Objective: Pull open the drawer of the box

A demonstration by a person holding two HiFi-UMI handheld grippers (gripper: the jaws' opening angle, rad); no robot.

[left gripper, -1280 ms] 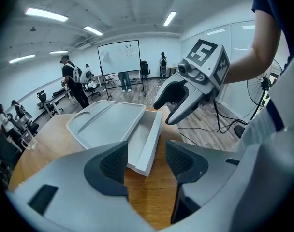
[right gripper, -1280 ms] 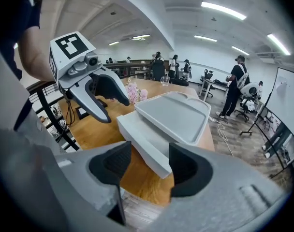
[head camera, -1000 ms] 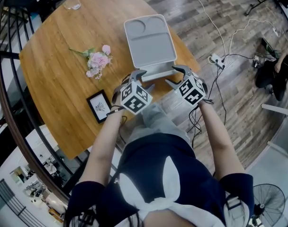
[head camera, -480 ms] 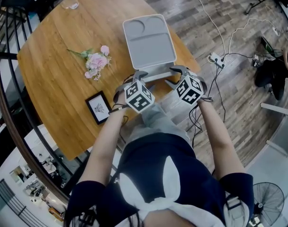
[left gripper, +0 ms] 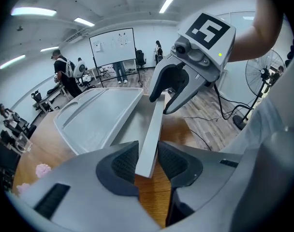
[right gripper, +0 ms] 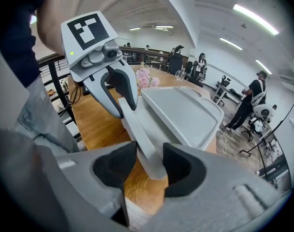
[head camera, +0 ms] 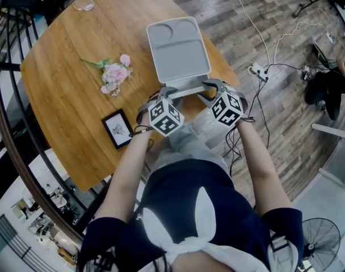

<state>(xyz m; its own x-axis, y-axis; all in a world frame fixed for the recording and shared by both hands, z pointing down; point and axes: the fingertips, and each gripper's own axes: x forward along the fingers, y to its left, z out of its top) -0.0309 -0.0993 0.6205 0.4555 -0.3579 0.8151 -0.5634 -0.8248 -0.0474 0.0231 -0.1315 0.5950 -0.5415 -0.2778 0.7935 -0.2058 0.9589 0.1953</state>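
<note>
head view looks steeply down on a round wooden surface (head camera: 70, 101) with a grey box (head camera: 178, 50) lying at its near edge, right in front of the person. the top of the box is moulded like a tray, with a round hollow and a large square one. along the side that faces the person runs the pale drawer front (head camera: 190, 89), a long narrow strip.

the left hand-held gripper (head camera: 172, 94) is set on the left end of that strip and the right hand-held gripper (head camera: 208, 92) on its right end, both pointing down and away from the person. left gripper view shows the strip standing between the two dark pads, which press on it from both sides; these jaws have just been closing. right gripper view shows the same at the other end: the strip's end sits between the pads and fills the gap, and these jaws have just been closing too.

further left on the surface lie a sprig of pink flowers (head camera: 117, 72) and a small black picture frame (head camera: 118, 128), both well apart from the box.
</note>
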